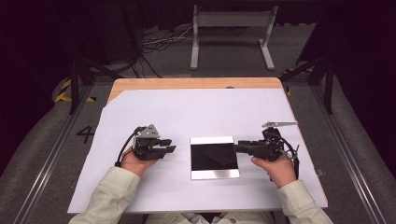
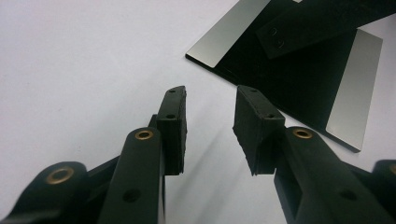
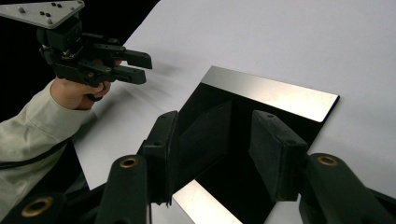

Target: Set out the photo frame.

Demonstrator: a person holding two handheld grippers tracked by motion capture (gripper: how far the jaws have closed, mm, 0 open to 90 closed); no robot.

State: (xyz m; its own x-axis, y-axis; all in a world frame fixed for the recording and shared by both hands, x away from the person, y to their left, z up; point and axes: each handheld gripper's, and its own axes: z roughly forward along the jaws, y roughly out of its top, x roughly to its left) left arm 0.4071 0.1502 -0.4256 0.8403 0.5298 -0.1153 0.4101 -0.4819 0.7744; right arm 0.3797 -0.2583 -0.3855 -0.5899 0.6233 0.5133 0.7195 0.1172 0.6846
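Right gripper (image 1: 237,147) hangs jaws apart, empty, tips over the right edge of the mirror tile (image 1: 214,157); left gripper (image 1: 172,148), likewise released, sits farther off leftward.

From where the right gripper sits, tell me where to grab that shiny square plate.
Take the mirror plate by its right edge, coming in low from the right gripper side. It lies flat on the white sheet, so probably only its thin rim offers a hold.
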